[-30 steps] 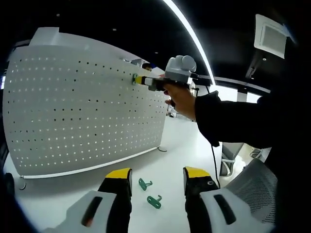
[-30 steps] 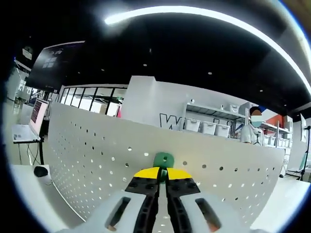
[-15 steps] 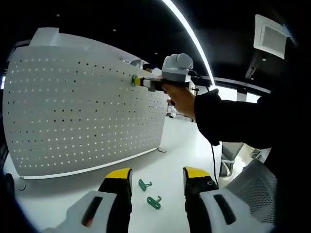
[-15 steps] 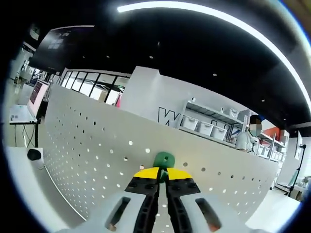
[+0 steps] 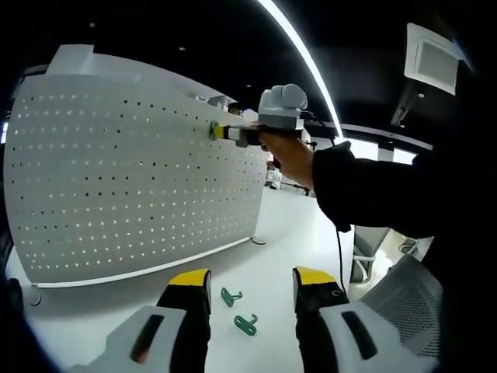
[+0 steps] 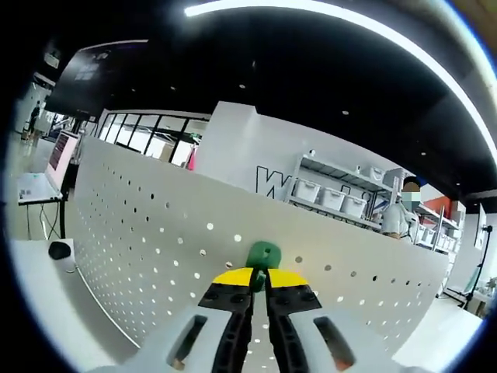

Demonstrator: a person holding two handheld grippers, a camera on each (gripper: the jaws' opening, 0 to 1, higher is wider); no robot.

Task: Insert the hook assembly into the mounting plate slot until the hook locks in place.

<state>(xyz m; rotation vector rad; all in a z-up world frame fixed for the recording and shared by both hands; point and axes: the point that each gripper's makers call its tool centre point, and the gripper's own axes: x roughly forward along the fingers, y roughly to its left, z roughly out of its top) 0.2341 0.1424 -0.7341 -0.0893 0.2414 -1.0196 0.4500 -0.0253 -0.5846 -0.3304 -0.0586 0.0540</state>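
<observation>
A white perforated mounting plate (image 5: 132, 171) stands upright on a white table. In the left gripper view my right gripper (image 5: 223, 132) presses a green hook (image 5: 213, 129) against the plate's upper right area, held by a person's hand (image 5: 289, 159). In the right gripper view that green hook (image 6: 262, 254) sticks out between the shut yellow-tipped jaws of my right gripper (image 6: 259, 277), right at the plate (image 6: 155, 233). My left gripper (image 5: 250, 281) stands open low over the table. Two more green hooks (image 5: 231, 296) (image 5: 247, 323) lie on the table between its jaws.
A white table (image 5: 272, 233) carries the plate. A dark sleeve (image 5: 388, 194) crosses the right of the left gripper view, with a mesh chair (image 5: 411, 295) below it. Shelves with bins (image 6: 334, 203) and a person (image 6: 400, 217) stand behind the plate.
My right gripper has shifted slightly up and left along the plate with the hook. The left gripper and the two loose hooks have stayed put.
</observation>
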